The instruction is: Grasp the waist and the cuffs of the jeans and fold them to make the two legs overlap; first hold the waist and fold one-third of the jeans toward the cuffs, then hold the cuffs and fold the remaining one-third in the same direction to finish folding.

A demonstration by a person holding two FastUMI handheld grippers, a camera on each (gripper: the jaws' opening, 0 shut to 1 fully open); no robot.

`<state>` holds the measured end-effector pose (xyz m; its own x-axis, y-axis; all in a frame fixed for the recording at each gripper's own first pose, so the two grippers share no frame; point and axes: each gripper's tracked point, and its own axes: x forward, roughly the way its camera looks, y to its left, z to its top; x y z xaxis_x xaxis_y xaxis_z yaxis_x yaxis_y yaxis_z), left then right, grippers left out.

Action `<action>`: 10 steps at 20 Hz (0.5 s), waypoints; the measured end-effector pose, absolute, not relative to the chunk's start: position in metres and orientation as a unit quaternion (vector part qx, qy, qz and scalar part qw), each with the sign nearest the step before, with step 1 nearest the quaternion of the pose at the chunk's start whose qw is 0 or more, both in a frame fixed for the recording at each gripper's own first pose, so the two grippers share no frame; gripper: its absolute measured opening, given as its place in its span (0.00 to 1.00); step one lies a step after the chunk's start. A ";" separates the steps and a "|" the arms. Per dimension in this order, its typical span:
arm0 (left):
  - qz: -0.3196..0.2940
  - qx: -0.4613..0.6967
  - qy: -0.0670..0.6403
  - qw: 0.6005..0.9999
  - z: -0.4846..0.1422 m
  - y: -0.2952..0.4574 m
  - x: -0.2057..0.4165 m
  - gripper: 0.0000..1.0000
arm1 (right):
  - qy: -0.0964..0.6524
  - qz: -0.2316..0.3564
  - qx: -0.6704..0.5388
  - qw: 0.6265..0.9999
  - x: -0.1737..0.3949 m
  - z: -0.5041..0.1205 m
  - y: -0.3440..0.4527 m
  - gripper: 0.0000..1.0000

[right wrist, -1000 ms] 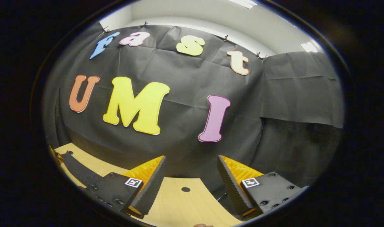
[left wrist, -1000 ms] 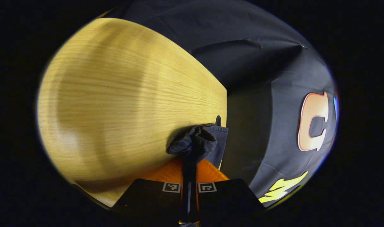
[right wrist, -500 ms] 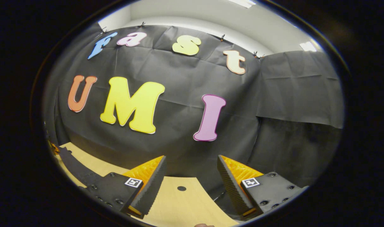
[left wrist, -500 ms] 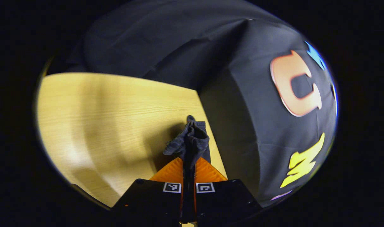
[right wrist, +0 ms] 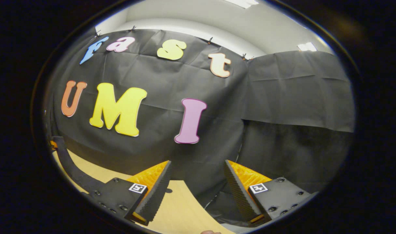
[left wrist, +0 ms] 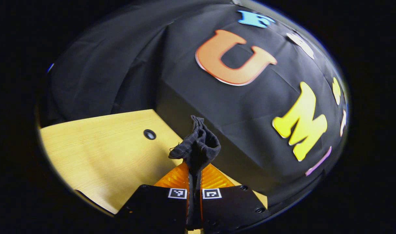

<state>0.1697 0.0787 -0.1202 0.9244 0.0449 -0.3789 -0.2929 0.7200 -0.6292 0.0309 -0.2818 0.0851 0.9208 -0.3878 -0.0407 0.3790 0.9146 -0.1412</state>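
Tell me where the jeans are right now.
In the left gripper view, a bunch of the jeans sits pinched in the left gripper, low and central, above the table edge.

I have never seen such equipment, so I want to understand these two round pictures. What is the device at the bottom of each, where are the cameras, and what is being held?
No robot is here: a person carries a two-finger tool in each hand, and a fisheye camera rides on each, looking forward along its fingers. In the left gripper view, the left tool is shut on a bunched piece of dark blue denim jeans, raised above the pale wooden table, which has a small dark round hole. In the right gripper view, the right tool is open and holds nothing, with the table edge below it.
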 end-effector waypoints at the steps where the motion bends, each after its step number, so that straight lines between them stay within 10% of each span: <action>1: 0.078 -0.346 0.169 0.919 -0.112 0.062 0.169 0.03 | 0.033 -0.203 -0.064 0.976 0.021 0.087 -0.290 0.99; 10: -0.064 -0.171 0.182 0.966 -0.127 -0.113 0.193 0.04 | 0.037 -0.276 -0.064 0.958 -0.064 0.093 -0.365 0.99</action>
<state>0.1926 -0.1130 -0.1275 0.9252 -0.1862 -0.3306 0.0617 0.9335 -0.3533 -0.0643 -0.3647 0.0925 0.8444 -0.5346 -0.0358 0.5251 0.8389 -0.1433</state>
